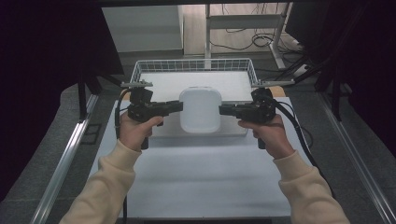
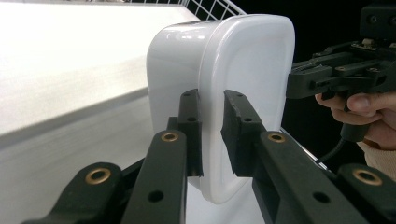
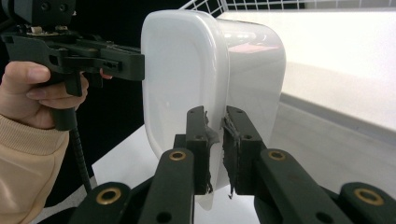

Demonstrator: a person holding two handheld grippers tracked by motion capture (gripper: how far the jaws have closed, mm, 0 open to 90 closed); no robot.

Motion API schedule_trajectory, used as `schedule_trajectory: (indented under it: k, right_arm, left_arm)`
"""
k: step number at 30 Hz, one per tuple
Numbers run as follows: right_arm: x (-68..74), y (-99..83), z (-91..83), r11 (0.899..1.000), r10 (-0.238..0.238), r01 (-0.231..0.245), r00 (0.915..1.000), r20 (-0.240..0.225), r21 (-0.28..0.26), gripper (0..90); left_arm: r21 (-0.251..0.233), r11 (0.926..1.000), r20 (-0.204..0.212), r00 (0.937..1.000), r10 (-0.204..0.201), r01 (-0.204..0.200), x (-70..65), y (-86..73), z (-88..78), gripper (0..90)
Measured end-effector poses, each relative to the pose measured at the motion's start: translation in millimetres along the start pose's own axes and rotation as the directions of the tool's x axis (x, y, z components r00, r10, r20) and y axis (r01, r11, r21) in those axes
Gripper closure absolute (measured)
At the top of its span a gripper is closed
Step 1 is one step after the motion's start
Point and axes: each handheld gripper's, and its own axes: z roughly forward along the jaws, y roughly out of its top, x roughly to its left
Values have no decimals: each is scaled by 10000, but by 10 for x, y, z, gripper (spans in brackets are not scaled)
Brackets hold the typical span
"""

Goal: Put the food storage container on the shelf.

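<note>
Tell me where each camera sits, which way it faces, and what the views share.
High view: above the person's side, looking forward and down; both forearms, left claw, right claw.
Left gripper view: rides the left claw, facing the white container and opposite hand.
Right gripper view: mirrors it from the right claw.
All share the container's pinched rim.

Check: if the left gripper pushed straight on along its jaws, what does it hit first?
The left gripper already clamps the rim of the white rounded plastic container; beyond it, probably the right gripper.

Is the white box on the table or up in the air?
Up in the air. The left gripper and right gripper each pinch the white box by its rim, above the table.
</note>
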Motion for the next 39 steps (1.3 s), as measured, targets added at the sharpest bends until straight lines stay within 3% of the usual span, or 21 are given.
schedule_trajectory:
  k: [9, 13, 20, 21, 27, 34, 39]
  right_arm:
    - [-29, 265, -20, 10000, -12, 12, 10000, 87, -45, 802]
    - [-123, 421, 7, 9996, 267, -267, 9996, -74, -69, 801]
    - [-281, 707, 114, 9987, 496, -498, 9987, 89, 130, 799]
    - [-316, 733, 140, 9982, 590, -591, 9982, 62, 142, 799]
    - [-532, 818, 313, 9918, 1180, -1184, 9930, 106, 483, 795]
    - [-697, 903, 431, 9823, 1781, -1777, 9840, -12, 593, 792]
    - [-819, 985, 501, 9650, 2484, -2480, 9686, 55, 857, 772]
  left_arm:
    - [26, 9998, -73, 9998, 202, -202, 26, 299, -4, 786]
    - [113, 9999, -32, 10000, 33, -32, 93, 471, 27, 786]
    - [255, 9996, -126, 9999, -77, 80, 237, 720, 108, 786]
    - [282, 9989, -38, 9993, -371, 372, 313, 770, 146, 786]
    - [711, 9926, 98, 9950, -991, 982, 566, 821, 302, 788]
    - [969, 9828, 273, 9866, -1608, 1575, 754, 924, 393, 785]
    - [1165, 9718, 385, 9768, -2106, 2050, 841, 1007, 468, 779]
